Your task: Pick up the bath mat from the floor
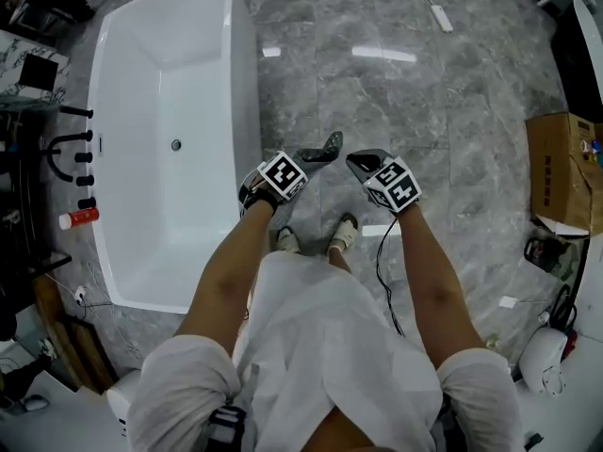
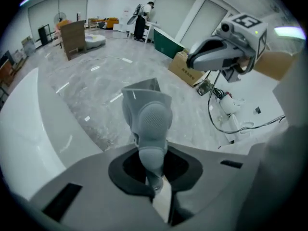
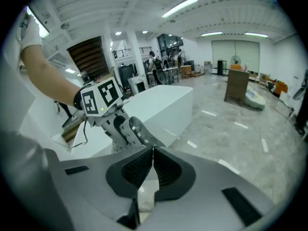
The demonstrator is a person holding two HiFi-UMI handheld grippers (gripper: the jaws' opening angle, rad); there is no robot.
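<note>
Beside the bathtub, the left gripper and right gripper hang closed, seemingly empty — no bath mat shows on the floor. Soft, limp, probably light — best pinched along one edge.

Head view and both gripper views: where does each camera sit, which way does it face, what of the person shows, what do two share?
Head view: on the head, facing steeply down at floor and bathtub; forearms, feet, left hand-held gripper, right hand-held gripper show.
Left gripper view: on the left one, along shut jaws over the floor; right one shows.
Right gripper view: on the right one, facing the bathtub; left one, forearm show.
Shared: all show the bathtub.
</note>
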